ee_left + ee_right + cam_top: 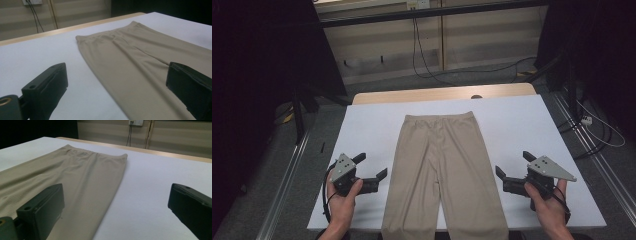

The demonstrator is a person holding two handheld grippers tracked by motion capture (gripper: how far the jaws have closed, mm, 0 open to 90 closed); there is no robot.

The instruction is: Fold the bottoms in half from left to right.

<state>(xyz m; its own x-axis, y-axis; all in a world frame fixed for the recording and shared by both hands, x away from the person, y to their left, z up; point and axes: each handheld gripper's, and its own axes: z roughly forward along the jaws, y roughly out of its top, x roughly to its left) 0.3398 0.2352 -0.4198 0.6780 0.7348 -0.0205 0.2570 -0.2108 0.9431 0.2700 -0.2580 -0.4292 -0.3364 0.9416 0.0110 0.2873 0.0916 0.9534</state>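
Light falls from above onto the white table (522,125), which stands bright while the room at the left and right edges of the high view sinks into black. Shadows are soft, without glare. Both gripper views look slightly soft and grainy, nearest parts blurred.

You're facing a white-covered table (377,112), wooden edge showing far side, beige trousers (443,165) lying flat, waistband away from you.

matt beige cloth trousers (444,170) lie on a smooth white table cover (372,125) edged with wood.
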